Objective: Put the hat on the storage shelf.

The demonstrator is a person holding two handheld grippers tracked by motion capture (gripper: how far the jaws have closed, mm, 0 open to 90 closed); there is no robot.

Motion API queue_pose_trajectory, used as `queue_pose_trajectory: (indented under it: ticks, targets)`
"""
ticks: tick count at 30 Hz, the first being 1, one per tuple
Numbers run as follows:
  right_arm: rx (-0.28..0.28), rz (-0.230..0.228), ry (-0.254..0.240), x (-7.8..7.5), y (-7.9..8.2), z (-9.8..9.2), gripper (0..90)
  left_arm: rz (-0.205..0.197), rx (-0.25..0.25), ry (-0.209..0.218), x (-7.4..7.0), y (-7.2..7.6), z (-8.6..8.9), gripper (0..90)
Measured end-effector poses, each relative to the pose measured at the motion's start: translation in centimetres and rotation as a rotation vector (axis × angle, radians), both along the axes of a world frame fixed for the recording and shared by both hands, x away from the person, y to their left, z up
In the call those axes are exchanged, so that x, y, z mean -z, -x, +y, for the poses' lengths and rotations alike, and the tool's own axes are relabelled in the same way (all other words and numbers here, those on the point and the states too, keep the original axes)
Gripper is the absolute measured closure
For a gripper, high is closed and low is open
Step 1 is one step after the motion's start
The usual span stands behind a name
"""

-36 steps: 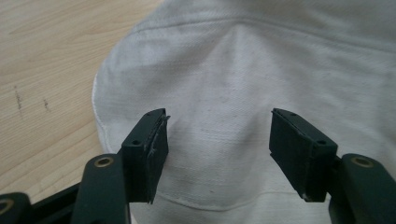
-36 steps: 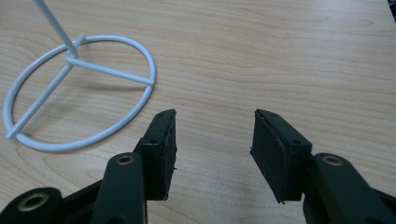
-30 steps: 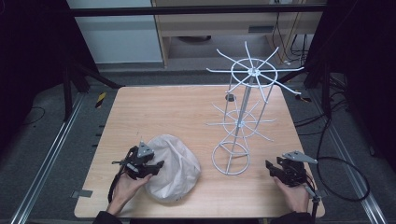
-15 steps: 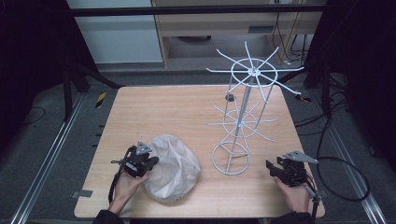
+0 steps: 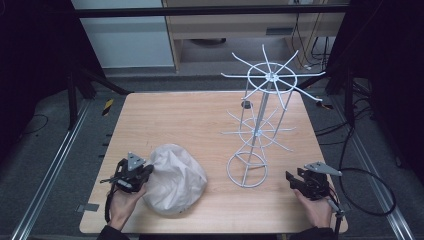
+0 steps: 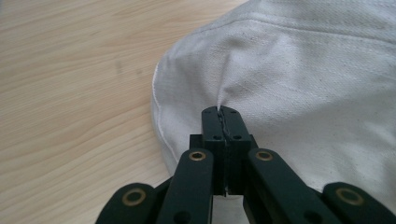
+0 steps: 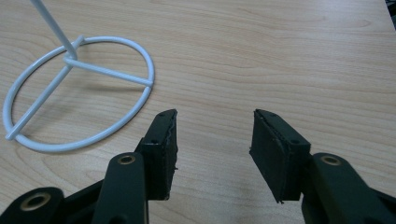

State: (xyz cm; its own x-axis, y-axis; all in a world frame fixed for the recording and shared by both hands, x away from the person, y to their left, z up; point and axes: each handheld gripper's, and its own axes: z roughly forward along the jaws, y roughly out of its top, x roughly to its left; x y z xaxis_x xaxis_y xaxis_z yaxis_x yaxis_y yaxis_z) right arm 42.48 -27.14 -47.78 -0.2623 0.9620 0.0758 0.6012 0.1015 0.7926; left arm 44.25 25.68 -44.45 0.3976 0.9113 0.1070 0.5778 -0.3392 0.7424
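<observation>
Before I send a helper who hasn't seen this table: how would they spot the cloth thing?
On the wooden table, look at the near left corner, opposite the wire rack. The white cap lies there, pinched by the left tool; it is the one soft, crumpled thing.

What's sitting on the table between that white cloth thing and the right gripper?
In the high view, the round base of the white wire rack stands between the white cloth and the right gripper; otherwise the wood is bare.
</observation>
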Motion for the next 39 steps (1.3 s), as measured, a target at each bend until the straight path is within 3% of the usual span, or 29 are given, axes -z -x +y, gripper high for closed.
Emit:
queue_pose_trajectory:
  ticks: [3,5,9,10,11,14,16,19,21,23,26,31,39]
  targets:
    - [-0.001,-0.001,0.001,0.0,0.0,0.0,50.7,-0.007,-0.075,-0.006,-0.1,0.1,1.4,90.0]
    - [-0.001,-0.002,-0.001,0.0,0.0,0.0,50.7,0.006,-0.121,0.021,0.1,-0.1,2.5,90.0]
    - [-0.002,-0.003,-0.001,0.0,0.0,0.0,50.3,0.022,-0.103,0.049,0.3,0.0,3.0,87.3]
    - [-0.002,-0.005,-0.003,0.0,0.0,0.0,50.0,0.026,-0.092,0.061,0.1,0.4,3.2,77.7]
    - [-0.003,-0.010,0.003,0.0,0.0,0.0,49.9,0.026,-0.092,0.061,0.1,0.4,3.2,76.0]
    - [-0.005,-0.012,-0.005,0.0,0.2,-0.1,49.9,0.015,-0.036,0.082,-0.6,1.7,3.4,73.6]
    - [-0.004,-0.012,-0.008,0.0,0.2,0.0,49.9,-0.001,0.036,0.107,-1.0,2.9,3.3,74.0]
    - [-0.006,-0.008,-0.012,-0.1,0.2,0.0,50.2,0.013,0.148,0.148,-1.5,4.3,3.0,81.2]
    - [-0.012,-0.009,-0.013,-0.1,0.2,0.1,50.7,0.013,0.195,0.146,-1.7,5.0,2.6,88.6]
    - [-0.013,-0.009,-0.011,-0.1,0.2,0.1,50.9,0.044,0.242,0.163,-1.8,5.3,2.2,89.8]
    - [-0.014,-0.008,-0.012,-0.1,0.2,0.0,51.2,0.088,0.294,0.145,-1.3,5.6,1.2,89.9]
    - [-0.011,-0.006,-0.016,0.0,0.2,0.0,51.4,0.140,0.350,0.156,-0.2,5.6,-0.5,90.0]
    - [-0.014,-0.007,-0.010,0.0,0.1,0.0,51.4,0.137,0.366,0.180,0.1,4.3,-2.8,90.0]
